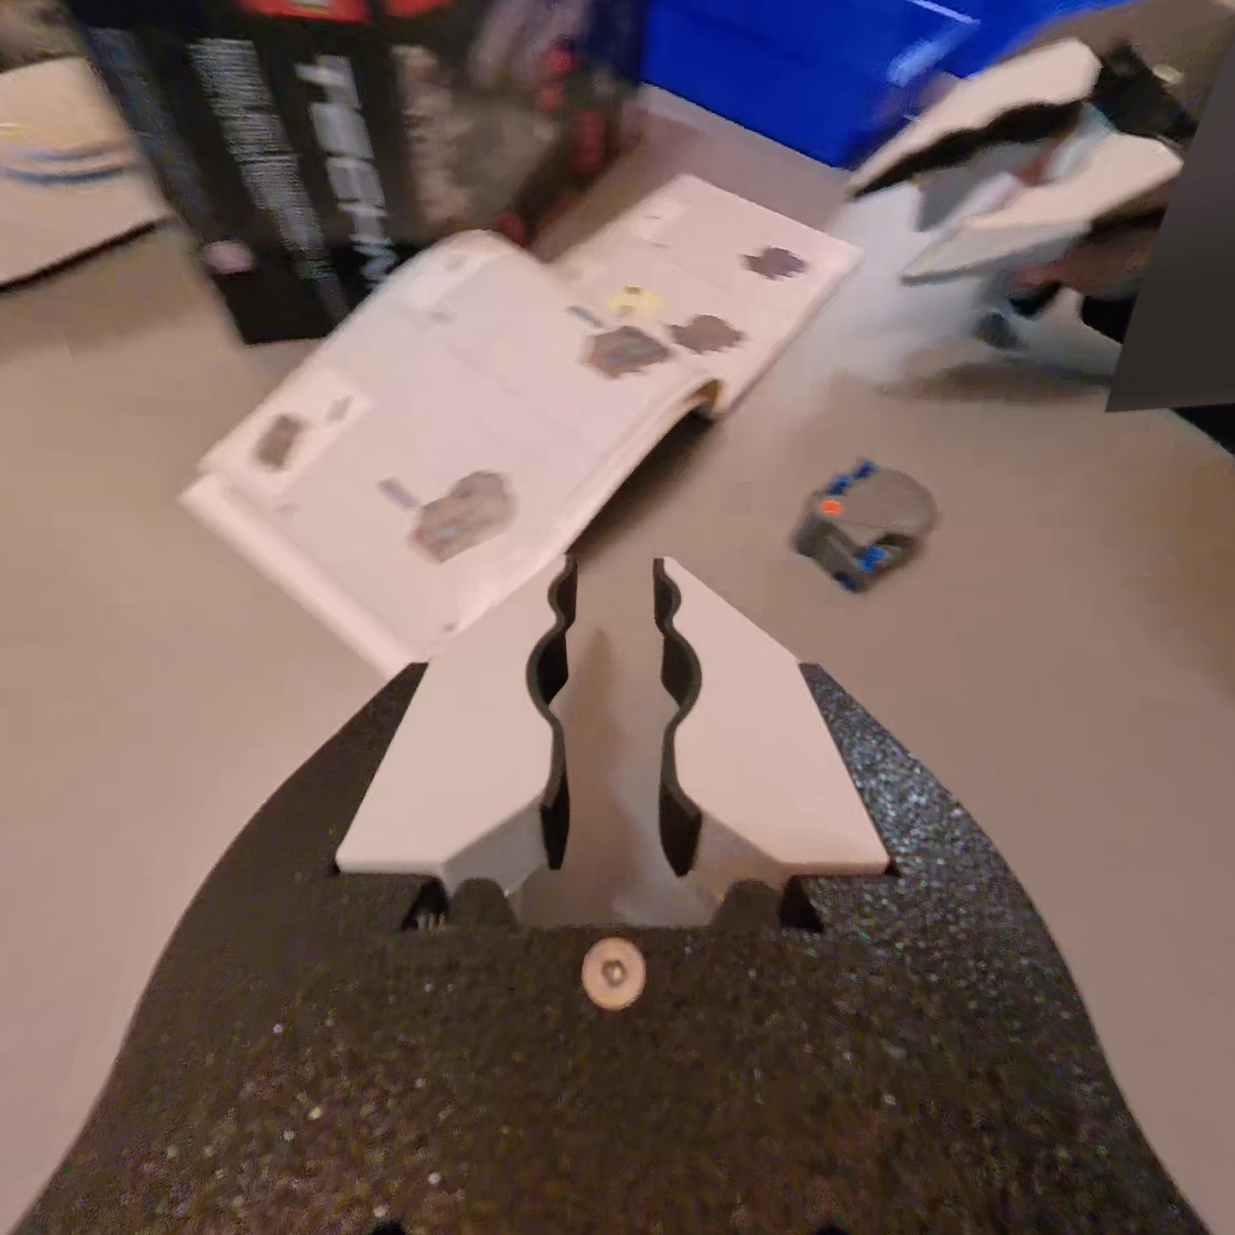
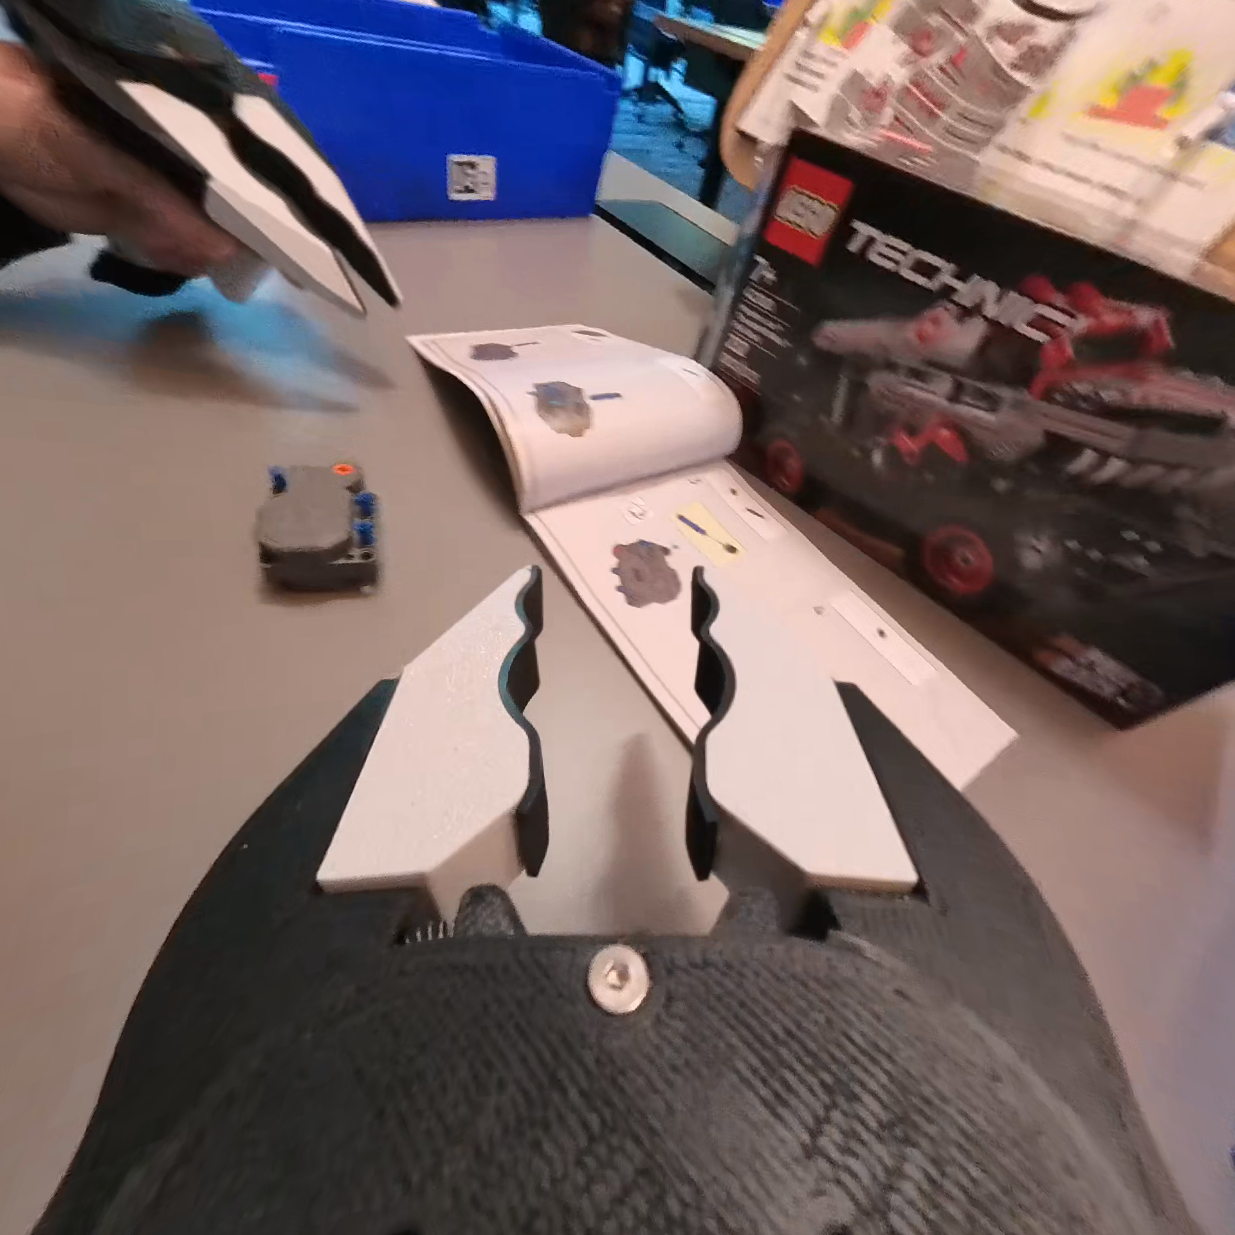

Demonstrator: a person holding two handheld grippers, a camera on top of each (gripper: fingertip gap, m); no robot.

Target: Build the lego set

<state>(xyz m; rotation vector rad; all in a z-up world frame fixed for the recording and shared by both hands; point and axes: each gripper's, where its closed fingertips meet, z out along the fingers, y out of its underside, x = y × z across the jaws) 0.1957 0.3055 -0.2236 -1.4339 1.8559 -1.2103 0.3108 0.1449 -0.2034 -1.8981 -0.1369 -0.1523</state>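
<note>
A small grey lego assembly (image 1: 865, 528) with blue pins and an orange dot lies on the grey table, ahead and to the right of my left gripper (image 1: 615, 568). It also shows in the right wrist view (image 2: 317, 528), ahead and to the left of my right gripper (image 2: 615, 578). Both grippers are open and empty, held above the table. The open instruction booklet (image 1: 494, 414) lies just ahead of the left gripper; it lies under the right gripper's tips in the right wrist view (image 2: 668, 534). The left gripper also shows far off (image 2: 381, 304), held by a hand.
The black lego set box (image 2: 969, 428) stands behind the booklet, and shows in the left wrist view (image 1: 321, 167). A blue bin (image 2: 428, 113) stands at the table's far side. The right gripper shows far right in the left wrist view (image 1: 1002, 180). Left tips to right tips: about 20 centimetres.
</note>
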